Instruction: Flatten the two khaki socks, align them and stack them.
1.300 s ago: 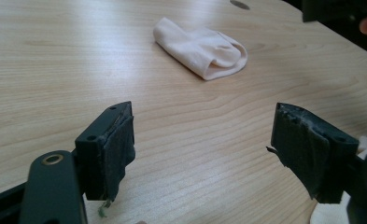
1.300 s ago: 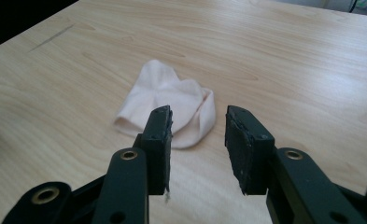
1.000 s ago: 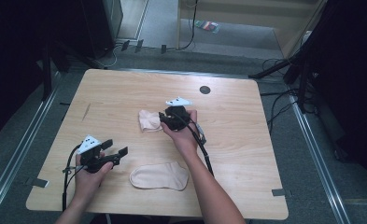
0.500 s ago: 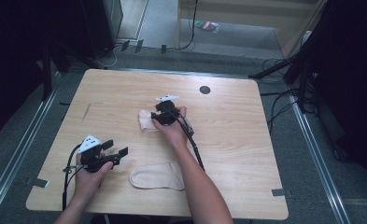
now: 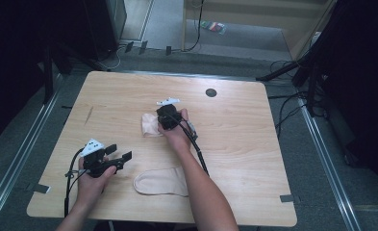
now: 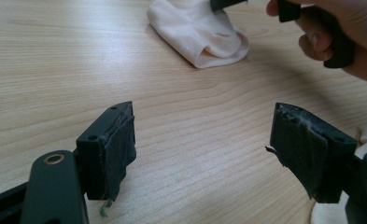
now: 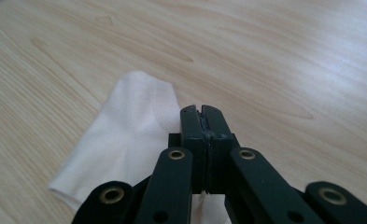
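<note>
- While both socks lie on the table (image 5: 254,144), the work in hand reads as gathering or folding them; items as follows.
- Folded sock (image 5: 150,125): small pale bundle near the table's middle, a little left of centre. In the right gripper view it (image 7: 125,140) lies under and to the left of the jaws, its long axis running from lower left up toward the jaw tips.
- Right gripper (image 5: 166,117): at the folded sock's right edge, jaws pressed together. Whether cloth is pinched between them I cannot tell; the sock passes beneath them in its own view (image 7: 203,112).
- Flat sock (image 5: 161,182): laid out near the front edge, long axis across the table, partly under the right forearm (image 5: 201,187).
- Left gripper (image 5: 117,156): jaws spread wide, nothing between them, just left of the flat sock and well apart from the folded one (image 6: 200,35), which lies ahead of it.
- Nearer hand: right for the folded sock, left for the flat one.
- Room: bare wood on every side of the folded sock; the flat sock sits close to the front edge.
</note>
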